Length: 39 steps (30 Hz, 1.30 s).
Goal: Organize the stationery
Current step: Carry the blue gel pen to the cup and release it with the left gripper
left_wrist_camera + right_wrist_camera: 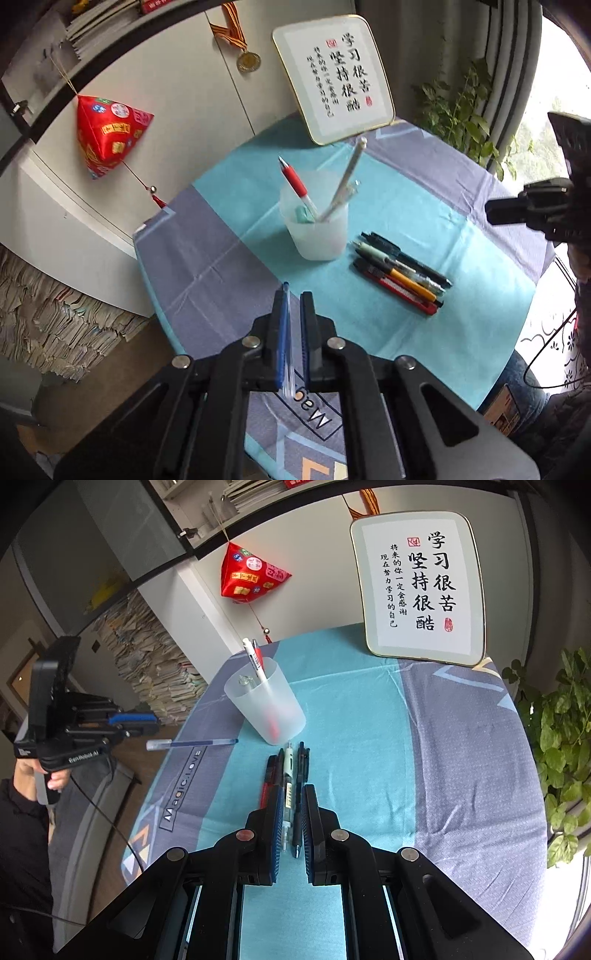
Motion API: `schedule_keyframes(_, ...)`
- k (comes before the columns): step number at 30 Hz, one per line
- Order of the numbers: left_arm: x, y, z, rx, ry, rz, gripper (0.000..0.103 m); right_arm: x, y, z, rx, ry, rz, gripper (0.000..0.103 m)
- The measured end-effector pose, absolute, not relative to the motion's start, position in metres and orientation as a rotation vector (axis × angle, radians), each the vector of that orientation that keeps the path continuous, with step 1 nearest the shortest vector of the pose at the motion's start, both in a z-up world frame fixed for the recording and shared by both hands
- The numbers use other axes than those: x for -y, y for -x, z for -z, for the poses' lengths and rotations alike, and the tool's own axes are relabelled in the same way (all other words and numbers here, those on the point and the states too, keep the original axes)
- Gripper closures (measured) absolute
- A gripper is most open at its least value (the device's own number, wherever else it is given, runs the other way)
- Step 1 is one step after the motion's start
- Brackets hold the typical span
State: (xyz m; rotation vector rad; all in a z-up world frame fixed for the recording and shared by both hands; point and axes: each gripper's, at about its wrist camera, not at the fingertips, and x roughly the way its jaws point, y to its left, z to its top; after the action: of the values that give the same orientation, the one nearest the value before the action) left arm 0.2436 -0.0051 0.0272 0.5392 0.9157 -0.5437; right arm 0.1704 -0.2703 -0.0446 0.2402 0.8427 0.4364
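A frosted plastic cup [317, 230] stands mid-table and holds a red pen [295, 181] and a white pen [345, 181]; it also shows in the right wrist view [266, 705]. Several pens and a red utility knife [400, 273] lie in a row to the cup's right. My left gripper [293, 299] is shut on a blue pen [285, 332] and holds it above the table's near left side; the pen [192, 743] shows sideways in the right wrist view. My right gripper [293, 794] is open, its fingers either side of the row of pens [290, 775].
A framed calligraphy plaque [419, 585] leans at the table's far edge. A red pyramid ornament [109, 134] hangs at the left wall. A green plant [557, 746] stands off the right edge. Stacked papers [147, 657] lie on the floor at the left.
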Motion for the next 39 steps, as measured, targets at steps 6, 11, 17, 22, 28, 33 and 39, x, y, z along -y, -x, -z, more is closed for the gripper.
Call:
schedule_keyframes(6,0.009,-0.223,-0.013,-0.905,-0.636,0.518,0.094,0.274,-0.162,0.047,-0.846,-0.250,-0.455,0.095)
schedule_keyframes(11,-0.021,-0.228,0.063,-1.045,-0.778,0.379,0.064,0.278,-0.161,0.059,-0.884,-0.272,-0.458,0.095)
schedule_keyframes(17,-0.050,-0.251,0.109,-1.164,-0.704,0.349,0.064,0.275,-0.162,0.063,-0.894,-0.279,-0.476,0.095)
schedule_keyframes(22,-0.066,-0.269,0.116,-1.212,-0.546,0.409,0.086,0.273,-0.164,0.066,-0.900,-0.290,-0.485,0.095)
schedule_keyframes(28,-0.070,-0.272,0.113,-1.196,-0.509,0.340,0.096,0.268,-0.171,0.077,-0.935,-0.266,-0.454,0.095)
schedule_keyframes(33,-0.054,-0.264,0.070,-1.112,-0.518,0.369,0.096,0.262,-0.173,0.083,-0.955,-0.262,-0.459,0.095)
schedule_keyframes(39,-0.036,-0.255,0.007,-1.001,-0.557,0.383,0.096,0.258,-0.173,0.084,-0.953,-0.282,-0.484,0.095)
